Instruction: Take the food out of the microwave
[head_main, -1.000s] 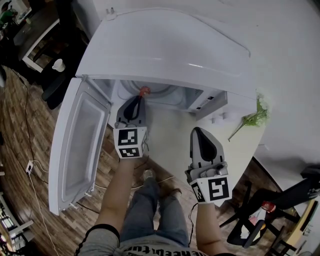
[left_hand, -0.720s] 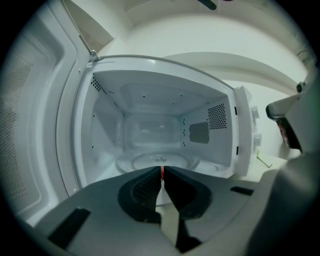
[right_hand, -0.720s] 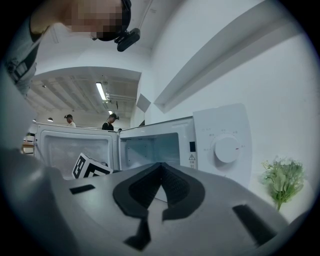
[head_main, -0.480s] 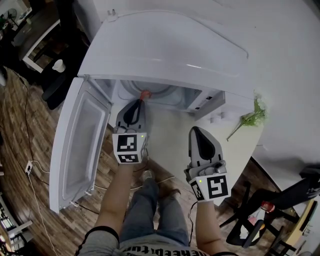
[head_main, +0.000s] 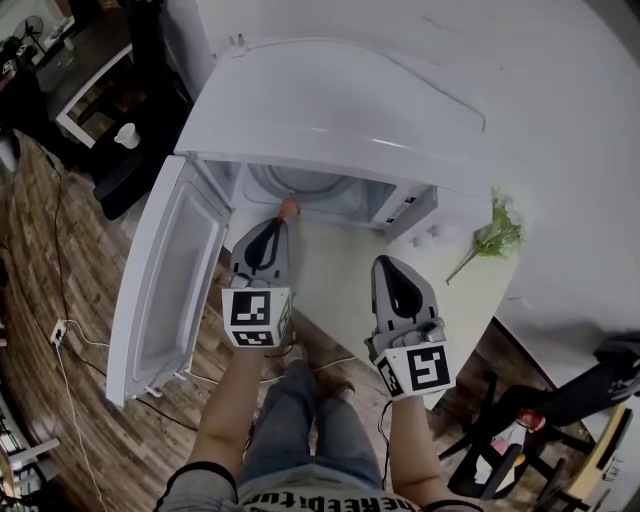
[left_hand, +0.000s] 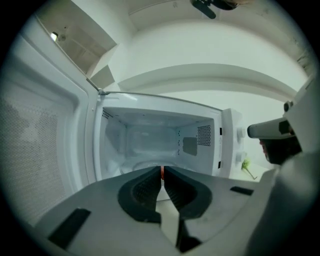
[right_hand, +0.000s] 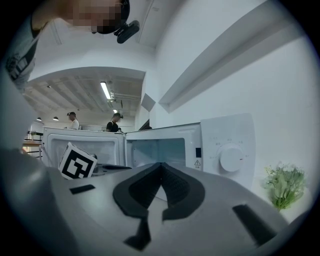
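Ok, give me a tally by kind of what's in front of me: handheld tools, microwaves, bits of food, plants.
Grey handheld tools: 2, the left tool and the right tool
Open white microwave oven: 1
Piece of red-orange food, pinched in the left tool: 1
Leafy green plant sprig: 1
Total: 5

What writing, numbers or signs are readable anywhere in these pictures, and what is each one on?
No word reads clearly.
Microwave panel: a warning triangle; print beside it and marks round the dial too small.
Shirt print: cut off, unreadable.
Left cube and right cube: black square patterns, no words.
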